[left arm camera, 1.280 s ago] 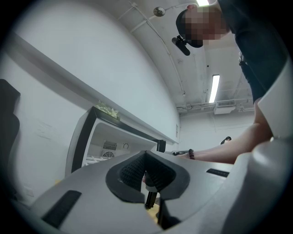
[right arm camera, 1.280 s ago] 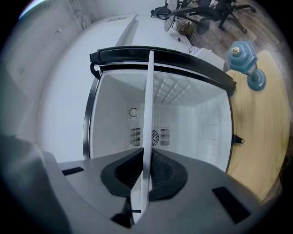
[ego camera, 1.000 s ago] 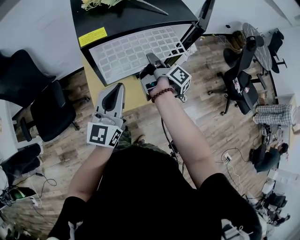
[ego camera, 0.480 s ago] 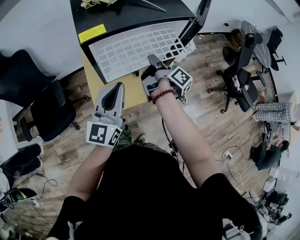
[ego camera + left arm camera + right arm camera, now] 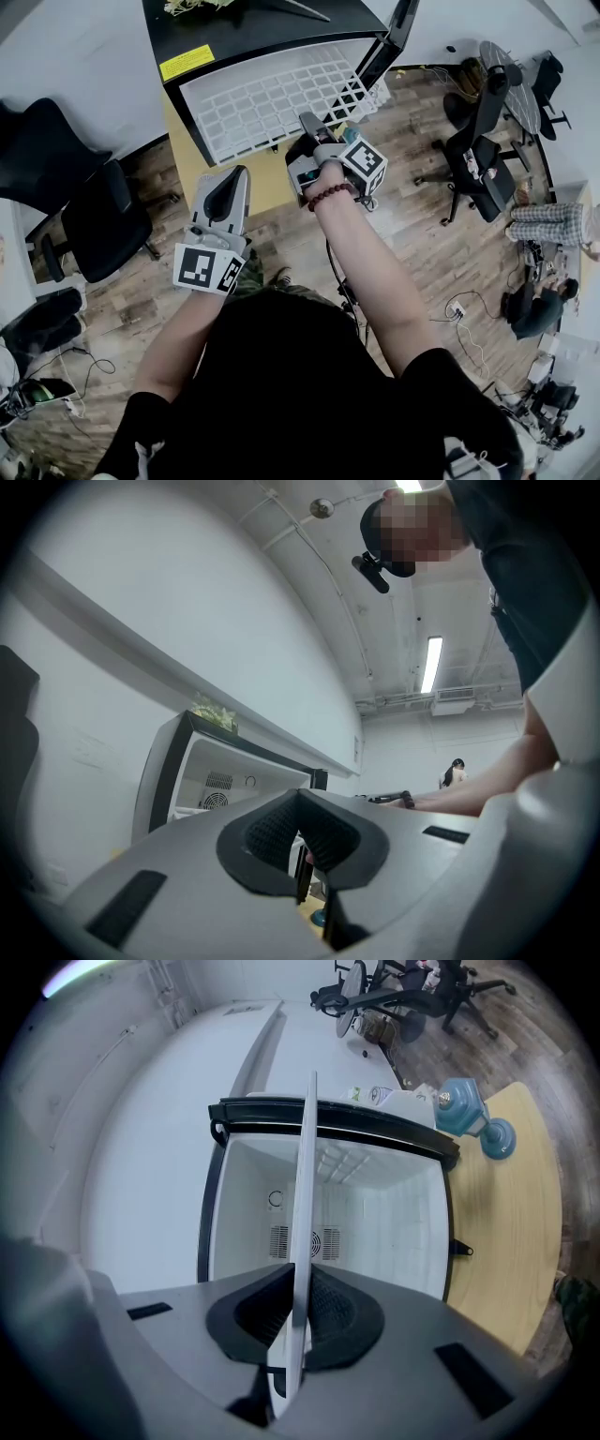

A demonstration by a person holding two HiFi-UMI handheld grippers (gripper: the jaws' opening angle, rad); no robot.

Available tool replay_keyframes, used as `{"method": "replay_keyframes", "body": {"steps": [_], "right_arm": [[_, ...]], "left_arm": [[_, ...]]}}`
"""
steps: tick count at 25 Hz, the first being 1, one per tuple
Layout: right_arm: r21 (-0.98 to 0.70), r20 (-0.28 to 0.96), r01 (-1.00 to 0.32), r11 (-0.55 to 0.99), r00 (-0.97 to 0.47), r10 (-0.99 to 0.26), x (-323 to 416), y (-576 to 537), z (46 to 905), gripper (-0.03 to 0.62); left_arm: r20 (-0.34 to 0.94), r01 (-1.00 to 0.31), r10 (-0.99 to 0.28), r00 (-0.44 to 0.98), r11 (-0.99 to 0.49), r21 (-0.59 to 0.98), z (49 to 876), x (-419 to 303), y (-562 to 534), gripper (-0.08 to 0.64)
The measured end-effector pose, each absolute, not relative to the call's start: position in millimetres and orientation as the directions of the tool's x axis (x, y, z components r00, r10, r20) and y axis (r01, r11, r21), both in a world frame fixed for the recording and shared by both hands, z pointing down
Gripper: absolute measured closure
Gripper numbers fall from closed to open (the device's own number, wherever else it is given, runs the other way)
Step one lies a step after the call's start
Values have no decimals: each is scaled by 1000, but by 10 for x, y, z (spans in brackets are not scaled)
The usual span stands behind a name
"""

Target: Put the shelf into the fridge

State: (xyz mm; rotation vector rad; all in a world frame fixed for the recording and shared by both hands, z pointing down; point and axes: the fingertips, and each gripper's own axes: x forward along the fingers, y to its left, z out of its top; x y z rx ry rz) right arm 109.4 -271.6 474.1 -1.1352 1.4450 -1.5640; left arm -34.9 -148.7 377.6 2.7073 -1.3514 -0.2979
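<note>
- The left gripper (image 5: 228, 183) hangs nearest the body, its jaws pressed together on nothing. It is idle here and well apart from the shelf.
- The right gripper (image 5: 298, 1314) is clenched on the near edge of the white wire shelf (image 5: 277, 94). In its own view the shelf stands edge-on between the pads, aimed straight into the cavity.
- The step in hand, as I judge it, is the insertion. The shelf's far edge runs under the black top of the fridge (image 5: 267, 33), and the near part juts out over the wooden board (image 5: 220, 164).
- The next move calls for a straight, level push along the side walls — a tilt could jam a corner.
- Room looks fair: the cavity shows bare white walls with vents at the back, and the door (image 5: 401, 33) stands open to the right.
- A blue object (image 5: 466, 1110) stands on the board beside the fridge, clear of the path.
</note>
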Motion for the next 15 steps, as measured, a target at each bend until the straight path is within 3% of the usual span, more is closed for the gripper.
{"method": "replay_keyframes", "body": {"steps": [10, 15], "right_arm": [[-989, 145, -59, -133, -341, -929, 1127, -2554, 4717, 554], [-977, 189, -156, -145, -317, -929, 1249, -2364, 4885, 554]], "left_arm": [[-138, -778, -798, 587, -603, 176, 3743, -358, -1408, 541], [-139, -775, -795, 591, -607, 178, 3760, -345, -1359, 541]]}}
